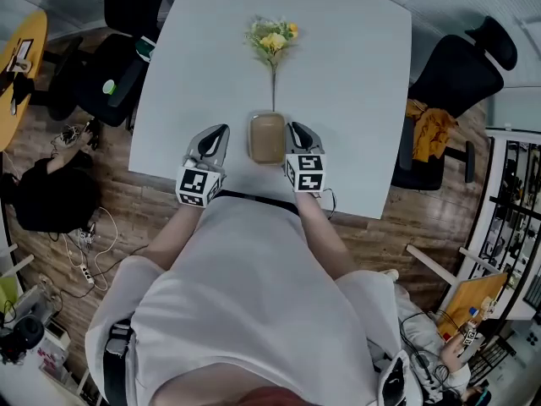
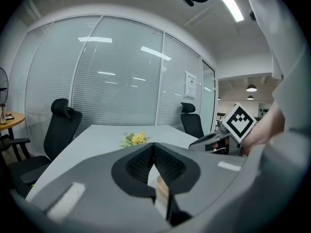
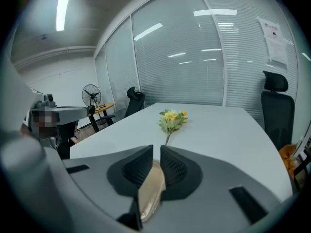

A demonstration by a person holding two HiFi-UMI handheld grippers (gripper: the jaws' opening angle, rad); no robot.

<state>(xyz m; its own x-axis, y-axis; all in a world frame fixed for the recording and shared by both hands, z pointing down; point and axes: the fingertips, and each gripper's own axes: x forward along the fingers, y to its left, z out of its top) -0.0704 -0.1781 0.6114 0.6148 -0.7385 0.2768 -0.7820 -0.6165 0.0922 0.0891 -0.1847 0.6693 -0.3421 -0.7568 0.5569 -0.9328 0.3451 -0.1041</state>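
Observation:
A tan, rounded-rectangular container (image 1: 267, 138) stands near the front edge of the white table (image 1: 355, 83). Beyond it lies a yellow-flowered sprig (image 1: 272, 41), its stem pointing at the container. My right gripper (image 1: 296, 128) sits against the container's right side. In the right gripper view my right gripper (image 3: 156, 152) has its jaws pressed onto a thin glossy tan wall (image 3: 148, 193). My left gripper (image 1: 220, 130) rests a little left of the container without touching it. In its own view my left gripper (image 2: 153, 148) is shut, tips meeting, with nothing gripped. The sprig (image 2: 133, 139) (image 3: 172, 119) shows in both gripper views.
Black office chairs stand at the table's right (image 1: 461, 70) and left (image 1: 118, 66). A round yellow side table (image 1: 21, 53) is at far left, with a fan (image 3: 91, 95) near it. Glass walls with blinds close the room. Cables and bags lie on the wooden floor (image 1: 84, 252).

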